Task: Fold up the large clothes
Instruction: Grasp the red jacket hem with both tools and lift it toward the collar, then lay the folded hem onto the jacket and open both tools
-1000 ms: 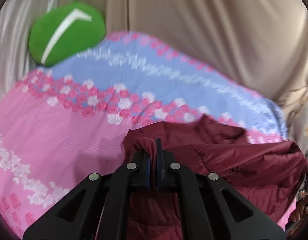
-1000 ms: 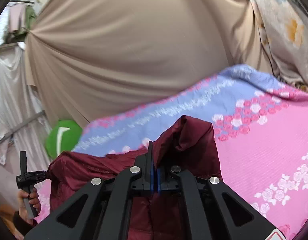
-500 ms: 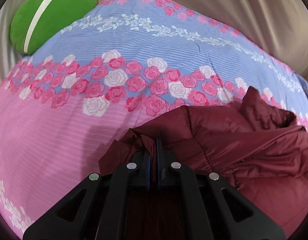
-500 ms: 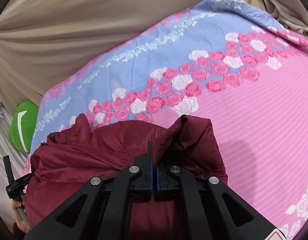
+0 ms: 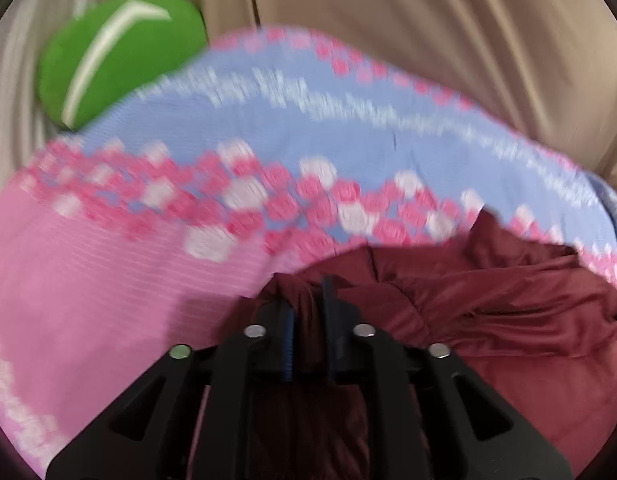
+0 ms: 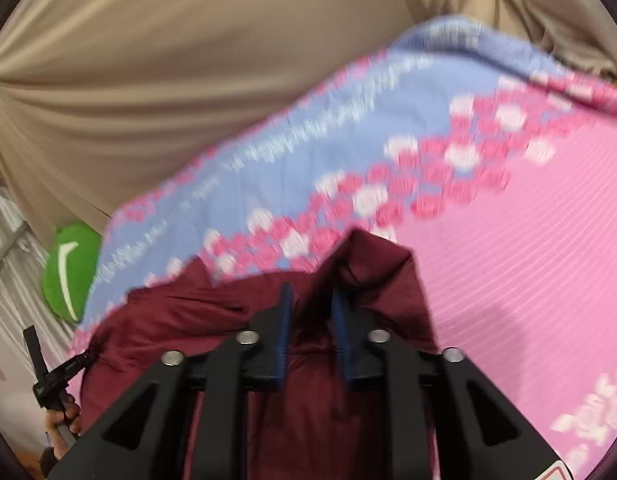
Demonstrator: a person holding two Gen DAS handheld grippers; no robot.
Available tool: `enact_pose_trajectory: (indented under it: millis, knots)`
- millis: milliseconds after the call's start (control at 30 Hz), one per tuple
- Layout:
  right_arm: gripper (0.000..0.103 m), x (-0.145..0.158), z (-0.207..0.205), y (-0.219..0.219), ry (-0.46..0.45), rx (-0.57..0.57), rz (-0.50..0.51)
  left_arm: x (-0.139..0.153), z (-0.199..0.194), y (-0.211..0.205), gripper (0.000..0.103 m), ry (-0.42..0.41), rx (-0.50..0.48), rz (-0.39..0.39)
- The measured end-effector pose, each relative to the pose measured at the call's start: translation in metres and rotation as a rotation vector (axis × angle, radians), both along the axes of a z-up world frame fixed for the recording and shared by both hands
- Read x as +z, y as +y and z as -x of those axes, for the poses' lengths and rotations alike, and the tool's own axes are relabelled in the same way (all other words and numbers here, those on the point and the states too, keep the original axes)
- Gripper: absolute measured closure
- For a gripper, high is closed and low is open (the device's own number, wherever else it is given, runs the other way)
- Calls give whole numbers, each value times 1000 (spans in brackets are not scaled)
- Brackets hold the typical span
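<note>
- On the pink-and-blue floral bedsheet lies the maroon jacket, bunched, its long axis running across between my two claws.
- My left gripper sits at the jacket's left end; its jaws stand slightly parted, cloth between them.
- My right gripper sits at the right end, jaws apart around a raised fold.
- Judgement: both ends are equally near; the jacket lies directly ahead and below.
</note>
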State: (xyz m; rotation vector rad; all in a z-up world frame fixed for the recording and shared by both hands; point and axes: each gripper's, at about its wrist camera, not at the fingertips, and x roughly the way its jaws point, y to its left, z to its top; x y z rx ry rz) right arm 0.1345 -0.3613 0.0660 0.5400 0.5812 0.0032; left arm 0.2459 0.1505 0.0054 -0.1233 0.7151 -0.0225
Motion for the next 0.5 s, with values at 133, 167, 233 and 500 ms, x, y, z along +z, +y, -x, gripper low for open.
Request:
enact_pose_trajectory:
  millis: [133,167,233,500]
  knots:
    - [60,50,56,29,-124,31,107,59,64,-2,50,-164,20,-30]
    - [61,56,67,45,-133,79,120,69,76,-10,50,-176,-14,-35]
    - [68,57,80,85,-126,197,131,82,101,-35,50,-173,-136,-35]
    - [87,-5,93,215,-4,500,298,14,127,-130,49,29,-385,-131]
